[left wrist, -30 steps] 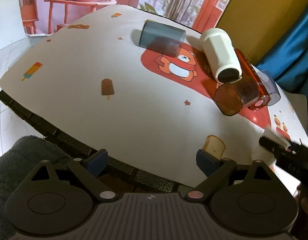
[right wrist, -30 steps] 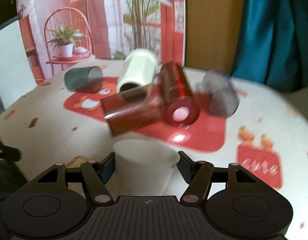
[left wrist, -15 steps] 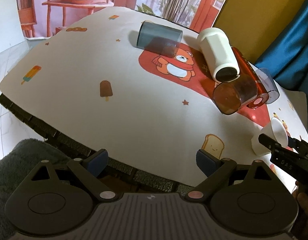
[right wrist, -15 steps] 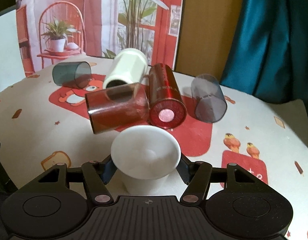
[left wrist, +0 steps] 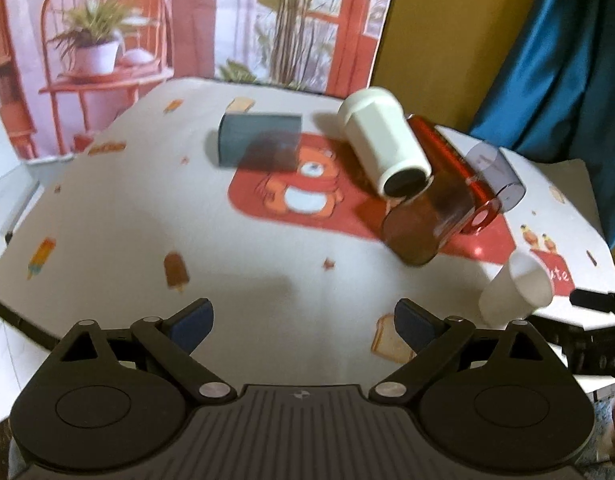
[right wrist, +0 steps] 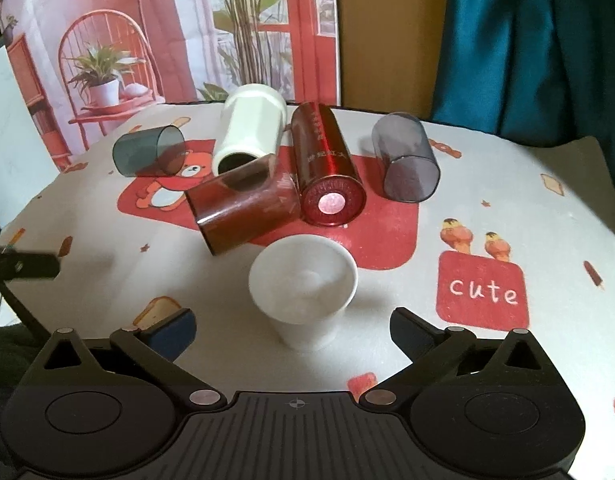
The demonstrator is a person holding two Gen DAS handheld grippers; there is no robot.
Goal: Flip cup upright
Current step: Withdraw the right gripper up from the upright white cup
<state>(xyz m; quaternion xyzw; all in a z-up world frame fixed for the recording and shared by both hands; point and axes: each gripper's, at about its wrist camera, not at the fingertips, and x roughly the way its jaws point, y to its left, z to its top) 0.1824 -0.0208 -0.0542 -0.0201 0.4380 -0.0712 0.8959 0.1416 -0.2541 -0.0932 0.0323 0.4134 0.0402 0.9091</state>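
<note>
A small white paper cup [right wrist: 302, 292] stands upright on the table, mouth up, just ahead of my right gripper [right wrist: 291, 330]. That gripper is open and its fingers stand clear on both sides of the cup. The cup also shows in the left wrist view [left wrist: 515, 294] at the right, near the table edge. My left gripper [left wrist: 303, 322] is open and empty over the table's near edge. Several other cups lie on their sides behind: a brown one [right wrist: 243, 210], a red one [right wrist: 325, 168], a white one [right wrist: 249, 134], a teal one [right wrist: 147, 152], a grey one [right wrist: 405, 162].
The table [right wrist: 487, 216] has a white cloth with cartoon prints and a red "cute" patch [right wrist: 481, 290]. A printed backdrop [right wrist: 167, 32] and a blue curtain [right wrist: 547, 40] stand behind it. The other gripper's fingertip [right wrist: 25, 266] shows at the left edge.
My right gripper has opened and let go of the white cup, which now stands upright on the table. My left gripper has moved forward over the table edge.
</note>
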